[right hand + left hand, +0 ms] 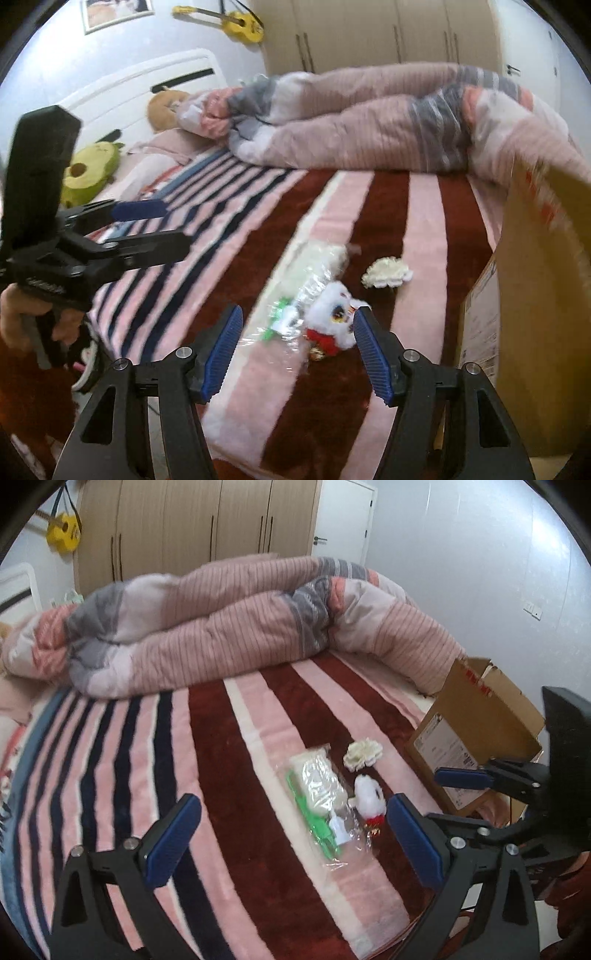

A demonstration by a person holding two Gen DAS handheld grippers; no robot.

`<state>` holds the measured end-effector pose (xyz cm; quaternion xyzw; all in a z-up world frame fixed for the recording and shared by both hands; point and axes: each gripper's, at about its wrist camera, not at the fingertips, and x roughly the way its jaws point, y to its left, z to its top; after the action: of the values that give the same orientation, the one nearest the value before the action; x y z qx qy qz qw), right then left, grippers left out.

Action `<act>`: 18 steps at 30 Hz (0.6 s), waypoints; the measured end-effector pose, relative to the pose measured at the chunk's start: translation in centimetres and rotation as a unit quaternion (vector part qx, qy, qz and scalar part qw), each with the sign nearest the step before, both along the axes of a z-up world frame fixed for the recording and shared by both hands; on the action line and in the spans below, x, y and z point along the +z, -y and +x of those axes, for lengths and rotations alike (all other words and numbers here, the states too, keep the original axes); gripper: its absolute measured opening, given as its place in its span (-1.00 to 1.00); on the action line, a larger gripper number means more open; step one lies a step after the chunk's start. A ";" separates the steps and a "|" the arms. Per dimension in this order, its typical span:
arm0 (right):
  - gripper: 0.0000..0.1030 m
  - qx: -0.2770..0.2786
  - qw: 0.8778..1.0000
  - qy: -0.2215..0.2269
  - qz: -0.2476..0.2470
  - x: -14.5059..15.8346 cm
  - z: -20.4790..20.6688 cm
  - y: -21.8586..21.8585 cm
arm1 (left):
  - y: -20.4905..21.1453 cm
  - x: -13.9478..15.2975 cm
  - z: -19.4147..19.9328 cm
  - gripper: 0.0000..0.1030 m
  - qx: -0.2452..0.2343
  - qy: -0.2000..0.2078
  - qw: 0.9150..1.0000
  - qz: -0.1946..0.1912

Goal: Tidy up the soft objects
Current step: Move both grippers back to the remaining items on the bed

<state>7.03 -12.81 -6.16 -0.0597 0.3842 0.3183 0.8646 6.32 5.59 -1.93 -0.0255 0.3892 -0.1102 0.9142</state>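
On the striped bed blanket (229, 746) lie three soft things close together: a clear plastic bag with cream stuffing and green pieces (321, 794) (314, 273), a small white plush toy with red trim (369, 797) (332, 321), and a cream fabric flower (364, 755) (386, 275). My left gripper (295, 823) is open and empty, hovering just in front of the bag and toy. My right gripper (299, 332) is open and empty, its jaws either side of the white toy but above it. Each gripper shows in the other's view: the right (461, 777) and the left (147, 218).
An open cardboard box (476, 731) (535, 295) stands at the bed's right edge beside the objects. A rumpled pink and grey duvet (229, 627) fills the back of the bed. A green plush (90, 173) and a brown plush (166, 107) lie near the headboard.
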 end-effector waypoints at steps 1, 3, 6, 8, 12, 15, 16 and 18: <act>0.15 -0.008 1.000 -0.001 -0.003 -0.7 0.5 0.1 | 0.1 -0.8 0.3 0.93 -0.005 -0.004 1.000 -0.007; 0.15 -0.015 1.000 -0.012 -0.005 -2.1 1.2 0.4 | 0.4 -1.8 0.7 0.88 -0.015 -0.011 1.000 -0.020; 0.15 -0.013 0.999 -0.033 -0.001 -4.2 2.0 0.8 | 1.0 -3.6 2.1 0.58 -0.033 -0.028 0.998 -0.044; 0.15 -0.017 0.999 -0.032 -0.007 -5.1 2.2 1.0 | 1.6 -4.5 2.9 0.43 -0.050 -0.040 0.996 -0.062; 0.15 -0.013 0.999 -0.031 -0.002 -6.2 2.5 1.5 | 2.9 -6.0 4.3 0.42 -0.055 -0.049 0.997 -0.032; 0.15 -0.009 1.000 -0.007 0.001 -5.6 2.3 1.4 | 2.3 -6.9 5.2 0.42 -0.043 -0.057 0.997 -0.035; 0.15 -0.005 1.000 0.003 0.000 -5.3 2.2 1.2 | 2.0 -7.3 5.7 0.42 -0.040 -0.063 0.996 -0.044; 0.15 -0.002 1.000 0.002 -0.002 -5.0 2.5 0.9 | 1.5 -8.0 6.6 0.42 -0.038 -0.073 0.995 -0.060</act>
<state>9.53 -13.70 -11.18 -0.0610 0.3833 0.3160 0.8657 12.97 4.11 -9.91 -0.0736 0.4481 -0.1657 0.8754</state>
